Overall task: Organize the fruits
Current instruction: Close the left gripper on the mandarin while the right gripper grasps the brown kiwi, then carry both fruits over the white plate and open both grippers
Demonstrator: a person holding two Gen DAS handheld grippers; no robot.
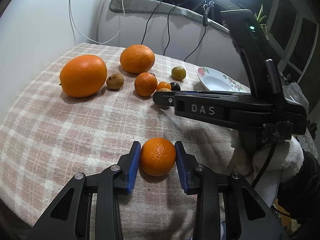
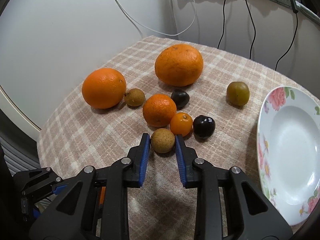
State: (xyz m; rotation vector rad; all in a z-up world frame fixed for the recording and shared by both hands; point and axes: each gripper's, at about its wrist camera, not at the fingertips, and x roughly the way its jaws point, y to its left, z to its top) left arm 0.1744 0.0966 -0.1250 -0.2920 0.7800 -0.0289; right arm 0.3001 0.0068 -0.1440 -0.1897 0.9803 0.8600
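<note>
Lettering "DAS" marks the right hand-held gripper (image 1: 160,98) pinching a brown fruit (image 2: 162,140); the left hand-held gripper (image 1: 158,158) clamps a mandarin (image 1: 158,156).

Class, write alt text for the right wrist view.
The right gripper closes its blue pads around a small brown fruit on a checked cloth. Oranges and smaller fruits lie beyond it, and a flowered plate sits empty at right.

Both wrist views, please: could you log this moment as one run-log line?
left gripper: shut on mandarin | right gripper: closing around brown longan, contact unclear | floral plate: empty | checked cloth: remaining fruit
</note>
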